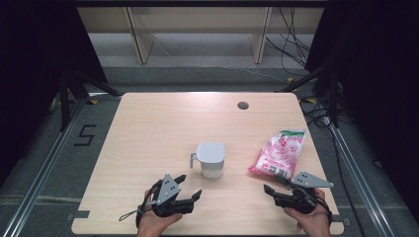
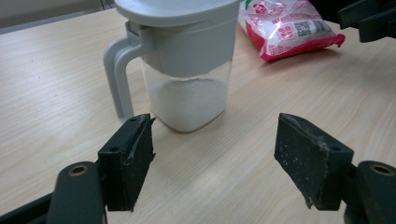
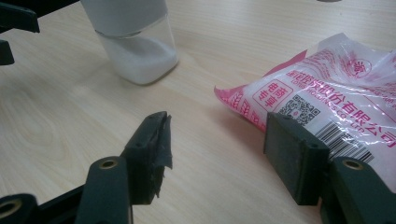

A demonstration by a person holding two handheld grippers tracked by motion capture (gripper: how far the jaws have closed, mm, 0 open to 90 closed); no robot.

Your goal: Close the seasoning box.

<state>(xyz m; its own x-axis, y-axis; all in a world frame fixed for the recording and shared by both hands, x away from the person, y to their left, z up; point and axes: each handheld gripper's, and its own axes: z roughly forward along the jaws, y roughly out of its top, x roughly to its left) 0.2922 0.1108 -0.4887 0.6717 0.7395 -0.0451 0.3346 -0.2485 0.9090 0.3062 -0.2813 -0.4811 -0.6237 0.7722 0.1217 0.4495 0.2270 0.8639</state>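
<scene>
My left tongs [image 2: 212, 154] gape empty before jug [image 2: 184, 70]: rigid, slick; grab handle [image 2: 116, 79]. My right tongs [image 3: 215, 154] open, empty beside soft bag [image 3: 327, 93]; pinch edge.

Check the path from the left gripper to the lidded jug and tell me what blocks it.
Nothing visible does. Bare wooden table lies between the open left gripper and the clear grey-lidded jug of white powder.
</scene>
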